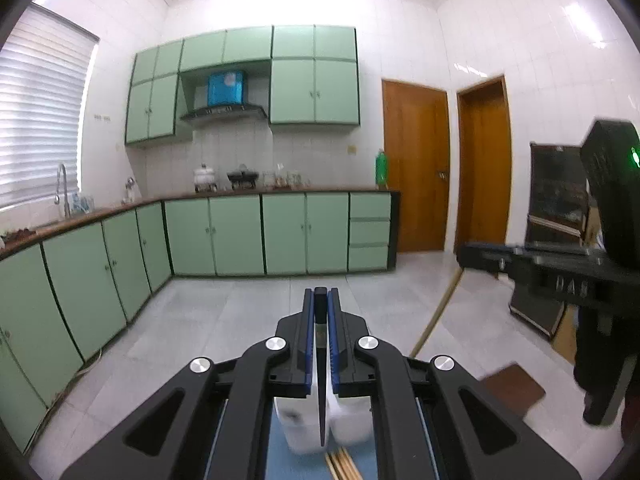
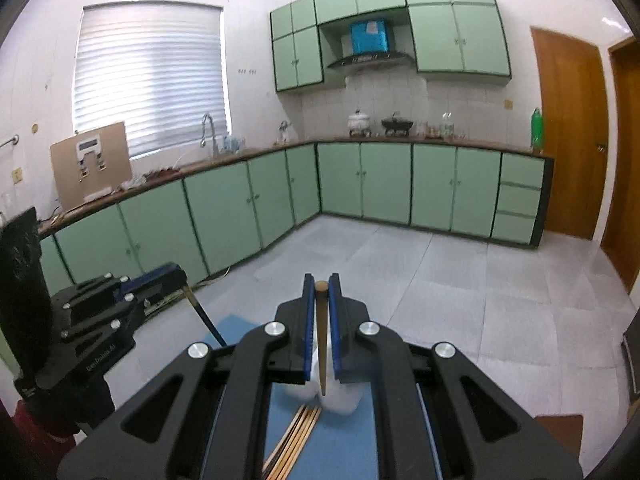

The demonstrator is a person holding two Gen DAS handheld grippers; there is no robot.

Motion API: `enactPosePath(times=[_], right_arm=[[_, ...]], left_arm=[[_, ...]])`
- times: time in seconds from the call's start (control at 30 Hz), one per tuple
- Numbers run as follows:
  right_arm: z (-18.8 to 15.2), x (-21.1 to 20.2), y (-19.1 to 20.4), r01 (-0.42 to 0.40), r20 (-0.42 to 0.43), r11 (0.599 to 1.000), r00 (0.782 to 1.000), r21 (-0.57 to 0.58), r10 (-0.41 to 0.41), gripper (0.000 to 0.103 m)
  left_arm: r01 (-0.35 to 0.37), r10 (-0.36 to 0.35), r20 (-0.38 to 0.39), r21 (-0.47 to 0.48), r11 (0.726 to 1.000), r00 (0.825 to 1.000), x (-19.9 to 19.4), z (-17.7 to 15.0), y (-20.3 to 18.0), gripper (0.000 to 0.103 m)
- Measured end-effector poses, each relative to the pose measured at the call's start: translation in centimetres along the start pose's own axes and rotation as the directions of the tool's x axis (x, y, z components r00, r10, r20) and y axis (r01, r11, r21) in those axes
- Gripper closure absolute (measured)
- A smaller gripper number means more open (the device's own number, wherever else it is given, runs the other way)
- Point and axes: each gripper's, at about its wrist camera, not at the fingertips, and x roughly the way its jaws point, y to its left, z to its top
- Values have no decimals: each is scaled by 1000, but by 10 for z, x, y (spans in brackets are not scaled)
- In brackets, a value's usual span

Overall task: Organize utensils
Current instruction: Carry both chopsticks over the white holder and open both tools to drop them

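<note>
My left gripper [image 1: 321, 300] is shut on a dark chopstick [image 1: 321, 360] that hangs down between its blue pads toward a white holder [image 1: 304, 428] on a blue mat [image 1: 280, 452]. My right gripper [image 2: 321, 288] is shut on a brown wooden chopstick [image 2: 322, 344], pointing down over a white holder [image 2: 340, 400]. Several loose chopsticks [image 2: 298, 436] lie on the blue mat [image 2: 340, 448]; their tips also show in the left wrist view [image 1: 340, 464]. The left gripper [image 2: 156, 280] with its dark chopstick [image 2: 204, 316] shows at the left of the right wrist view.
Both grippers are held up high, facing a kitchen with green cabinets [image 1: 240, 236] and a grey tiled floor [image 2: 440, 280]. Brown doors [image 1: 416, 164] stand at the right. The right gripper's body [image 1: 560, 272] shows at the right of the left wrist view.
</note>
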Motion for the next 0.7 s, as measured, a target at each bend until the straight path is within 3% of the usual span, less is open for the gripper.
enactPosePath(times=[0.17, 0.53, 0.57, 0.63, 0.7], right_arm=[[9, 34, -16, 24, 6, 1000, 1000, 18, -24, 97], [-38, 106, -19, 57, -161, 998, 986, 29, -52, 96], [-41, 107, -18, 58, -164, 998, 985, 36, -51, 95], [-43, 105, -21, 67, -163, 997, 985, 45, -59, 88], [-44, 96, -25, 84, -147, 995, 986, 60, -74, 75]], left_arm=[[-27, 27, 30, 10, 1000, 999, 34, 9, 3, 97], [-16, 16, -134, 1, 1000, 991, 103, -43, 4, 96], [-18, 18, -140, 0, 1000, 990, 103, -46, 4, 94], [-24, 23, -150, -5, 1000, 988, 102, -48, 7, 81], [-31, 29, -145, -10, 999, 989, 94, -49, 10, 74]])
